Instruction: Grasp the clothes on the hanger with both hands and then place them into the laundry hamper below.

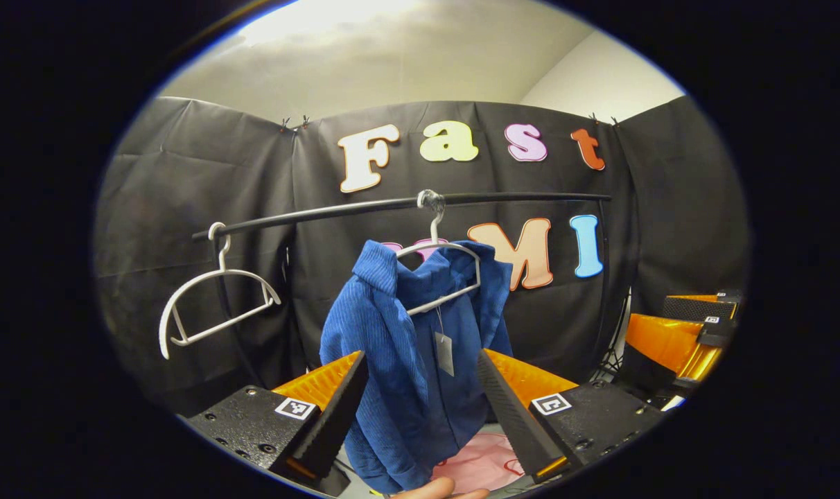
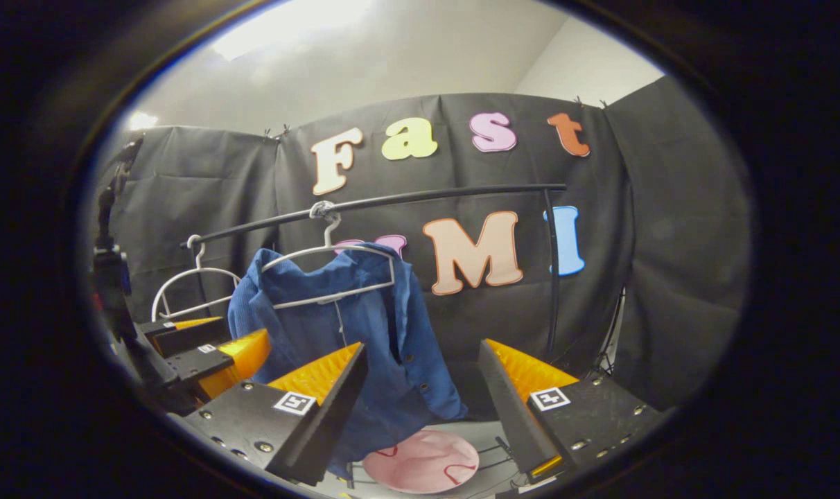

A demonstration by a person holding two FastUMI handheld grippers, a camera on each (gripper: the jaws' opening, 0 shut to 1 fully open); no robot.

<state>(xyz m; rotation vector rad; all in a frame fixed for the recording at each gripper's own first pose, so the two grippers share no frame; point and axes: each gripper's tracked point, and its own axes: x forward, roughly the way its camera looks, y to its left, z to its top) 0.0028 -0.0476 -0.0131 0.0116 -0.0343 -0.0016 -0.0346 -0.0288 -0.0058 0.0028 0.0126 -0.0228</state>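
Jacket: your blue jacket (image 1: 406, 346) hangs on its hanger (image 1: 437, 270), awaiting grasp.
Jaws: your left gripper (image 1: 420, 402) and right gripper (image 2: 420, 402) gape wide, released.

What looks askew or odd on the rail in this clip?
The blue corduroy shirt hangs lopsided on its white hanger: bunched over one shoulder, the hanger's other end bare and tilted. A second white hanger hangs empty.

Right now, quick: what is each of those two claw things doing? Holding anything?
Left gripper: open, holding nothing, blue corduroy jacket ahead between its fingers.
Right gripper: open, holding nothing, short of the jacket.
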